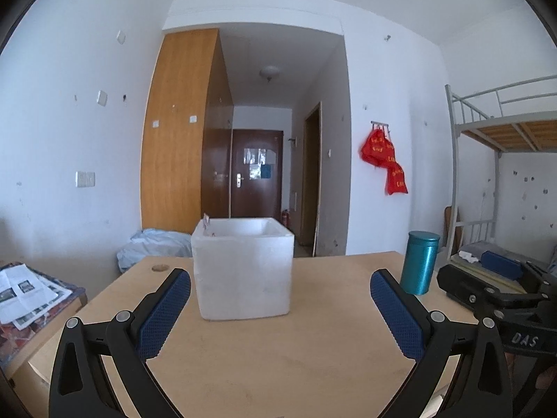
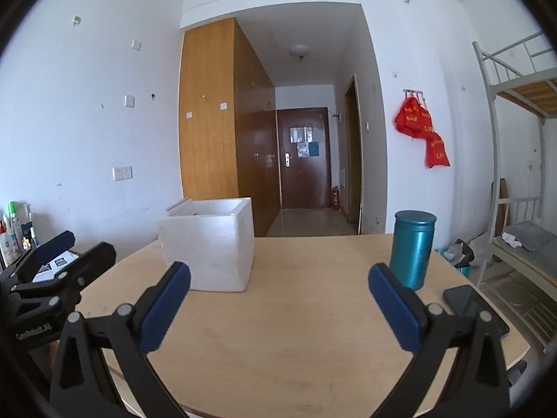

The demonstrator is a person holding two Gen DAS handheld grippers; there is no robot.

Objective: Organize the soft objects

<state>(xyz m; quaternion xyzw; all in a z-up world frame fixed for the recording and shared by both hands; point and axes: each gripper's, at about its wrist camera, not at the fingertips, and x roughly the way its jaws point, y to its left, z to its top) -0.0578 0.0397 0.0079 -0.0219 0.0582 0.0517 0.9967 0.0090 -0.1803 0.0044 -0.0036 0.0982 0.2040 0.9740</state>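
Jaws on both grippers are spread wide, and nothing sits between them. Left gripper (image 1: 280,287) hangs low over the near edge of the desk (image 1: 278,355). Right gripper (image 2: 278,278) hangs over the same desk beside it, at about 3 o'clock from the left one. A little farther, a white foam box (image 1: 242,273) stands on the desk with its top open. From the left gripper it is at 12 o'clock. From the right gripper it is at 11 o'clock. Something thin with a red edge pokes up at the box's left rim, but I cannot tell what it is. A teal can (image 2: 412,249) stands upright at 1 o'clock from the right gripper, well apart from the box. A dark phone (image 2: 470,308) lies flat near the desk's right edge. Far back, red bags (image 1: 383,160) hang on the wall.
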